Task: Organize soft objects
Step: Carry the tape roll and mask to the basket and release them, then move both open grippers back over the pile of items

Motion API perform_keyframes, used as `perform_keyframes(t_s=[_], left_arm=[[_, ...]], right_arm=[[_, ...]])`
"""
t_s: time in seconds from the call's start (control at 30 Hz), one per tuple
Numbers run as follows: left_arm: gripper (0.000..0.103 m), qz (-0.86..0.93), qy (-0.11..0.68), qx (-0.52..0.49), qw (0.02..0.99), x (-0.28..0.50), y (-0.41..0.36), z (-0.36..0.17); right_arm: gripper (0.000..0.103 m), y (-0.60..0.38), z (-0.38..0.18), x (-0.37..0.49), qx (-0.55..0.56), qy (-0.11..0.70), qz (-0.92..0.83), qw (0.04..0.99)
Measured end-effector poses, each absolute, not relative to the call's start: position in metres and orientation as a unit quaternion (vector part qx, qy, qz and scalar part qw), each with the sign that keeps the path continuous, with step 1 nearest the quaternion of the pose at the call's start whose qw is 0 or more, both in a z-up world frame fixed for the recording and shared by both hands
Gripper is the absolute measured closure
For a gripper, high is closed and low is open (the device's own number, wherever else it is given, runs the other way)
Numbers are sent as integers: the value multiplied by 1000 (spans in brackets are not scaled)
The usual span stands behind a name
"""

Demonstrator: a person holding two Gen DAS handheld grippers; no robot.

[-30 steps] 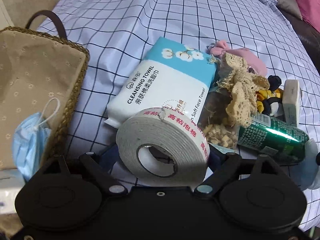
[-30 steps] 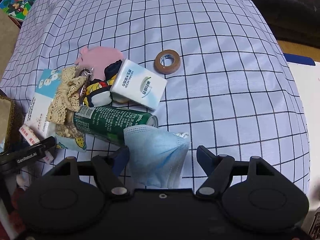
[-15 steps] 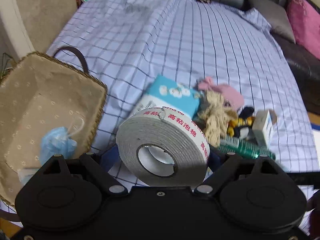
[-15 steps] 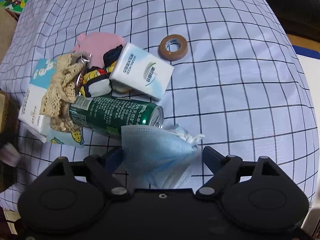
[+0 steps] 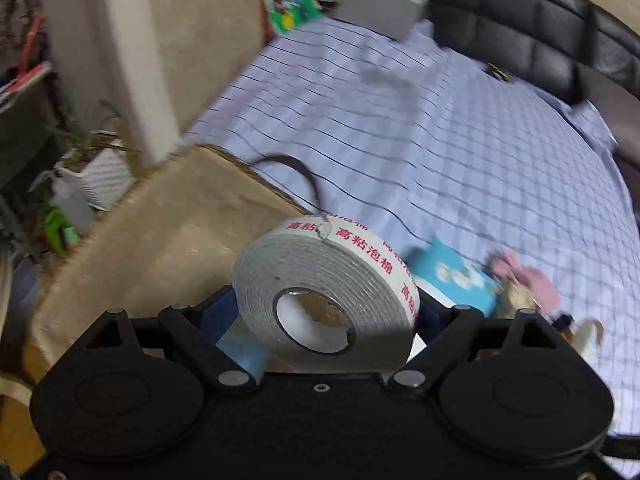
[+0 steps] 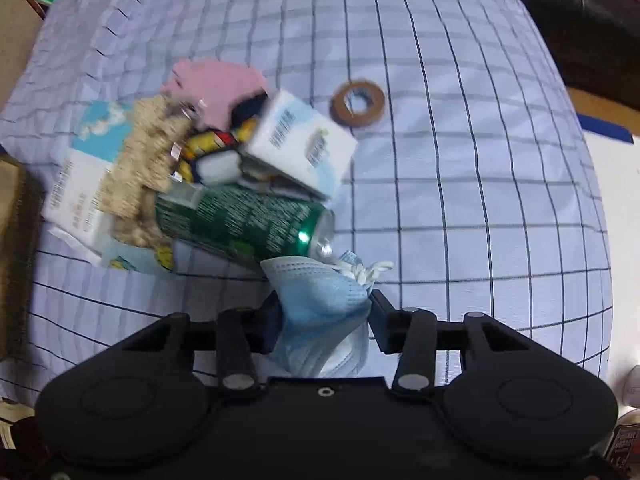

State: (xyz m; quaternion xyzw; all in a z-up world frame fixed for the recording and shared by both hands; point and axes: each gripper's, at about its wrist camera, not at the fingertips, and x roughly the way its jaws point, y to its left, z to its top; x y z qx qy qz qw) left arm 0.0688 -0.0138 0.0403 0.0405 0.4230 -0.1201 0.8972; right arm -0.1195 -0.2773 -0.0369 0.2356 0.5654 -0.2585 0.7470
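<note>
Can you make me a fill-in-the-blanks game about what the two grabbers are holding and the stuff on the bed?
1. The left gripper holds a big white roll of ____.
2. The right gripper is shut on a blue face ____.
3. The drink can lying on its side is coloured ____.
4. The small brown tape ring lies on the ____ sheet.

Missing words: foam tape; mask; green; checked
</note>
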Motion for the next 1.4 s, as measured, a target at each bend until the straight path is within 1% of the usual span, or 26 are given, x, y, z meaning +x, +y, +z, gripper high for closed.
perform_keyframes(t_s=[0.13,0.3,0.6,0.83,0.93,1.0,1.13,1.4], left_arm=[[17,-69,407,28,910,82,7,49],[17,-5,386,36,922,94,31,52],[17,28,416,19,909,110,70,40],[16,14,426,1,905,109,73,42],[14,15,426,-9,905,106,75,45],[8,24,424,-10,905,104,74,46],[5,37,424,-25,904,103,80,48],[5,31,431,-39,901,105,85,47]], right_arm=[[59,-260,-8,-107,239,531,-238,778],[58,-223,20,-70,251,491,-179,815],[56,-153,53,12,254,443,-90,855],[54,-109,78,75,230,431,-59,870],[52,-92,81,94,235,432,-49,869],[44,-82,81,108,232,434,-51,869],[38,-70,74,125,218,440,-56,870],[37,-74,58,122,215,456,-73,860]])
